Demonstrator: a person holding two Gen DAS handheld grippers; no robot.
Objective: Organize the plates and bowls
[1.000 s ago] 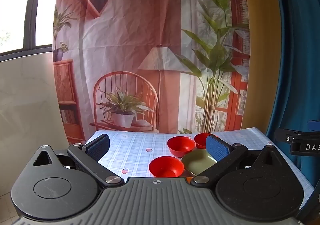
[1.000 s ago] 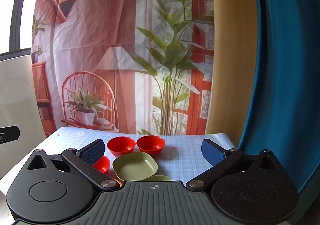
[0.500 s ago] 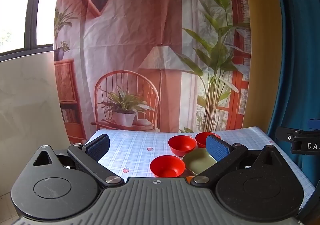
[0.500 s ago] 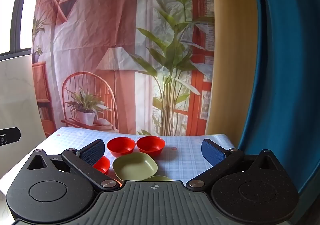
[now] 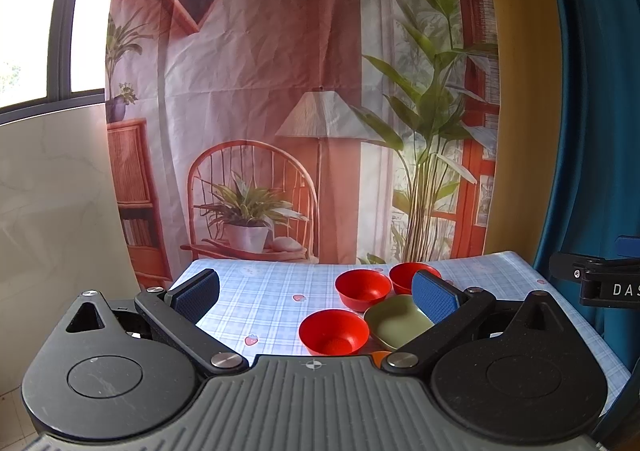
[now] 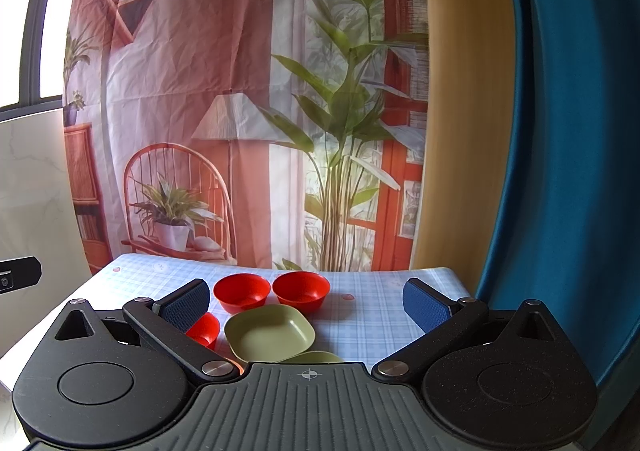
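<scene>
1. The left gripper [image 5: 316,293] and right gripper [image 6: 306,301] both hang at the near edge of the table [image 6: 372,315], fingers spread wide and empty, likely because no dish has been picked yet.
2. Nearest sits a second green plate [image 6: 316,357], mostly hidden.
3. Beyond it lie a squarish, matte olive plate [image 6: 270,331] and, towards the left edge, a smooth round red bowl [image 5: 334,333].
4. Farther in, two more glossy red bowls [image 6: 241,292] [image 6: 301,289] stand side by side, unstacked, so sorting looks barely begun.
5. A checked cloth covers the table to its far edge.
</scene>
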